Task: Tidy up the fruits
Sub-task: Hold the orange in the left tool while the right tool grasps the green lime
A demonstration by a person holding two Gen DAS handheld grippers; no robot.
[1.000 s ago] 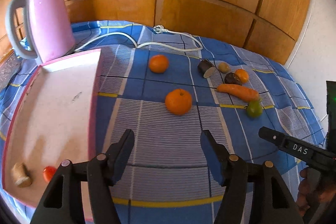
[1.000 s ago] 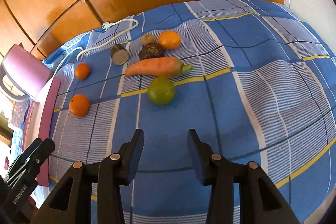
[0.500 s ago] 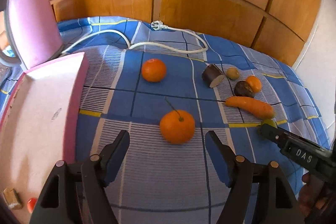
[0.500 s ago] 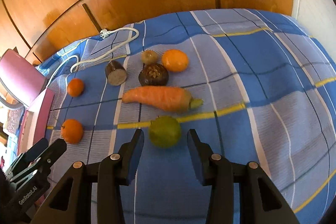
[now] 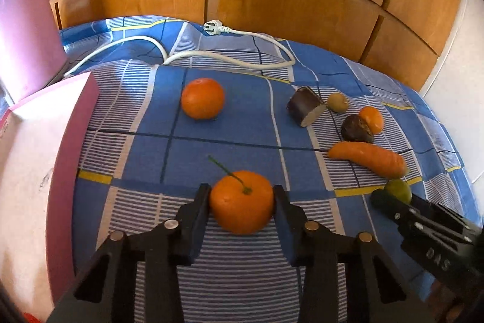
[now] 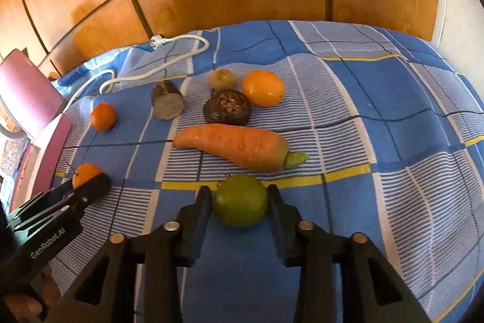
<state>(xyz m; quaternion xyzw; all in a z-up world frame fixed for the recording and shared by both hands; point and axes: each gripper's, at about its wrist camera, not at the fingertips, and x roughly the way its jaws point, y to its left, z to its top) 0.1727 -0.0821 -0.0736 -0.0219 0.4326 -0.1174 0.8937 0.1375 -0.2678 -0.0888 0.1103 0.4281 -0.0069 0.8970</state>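
With the pink tray [image 5: 36, 171] as the likely destination, the left claw [image 5: 242, 202] clamps the stemmed orange [image 5: 241, 200] just right of it, while the right claw [image 6: 239, 200] clamps the green fruit [image 6: 240, 199] farther right, just before the carrot [image 6: 233, 150].
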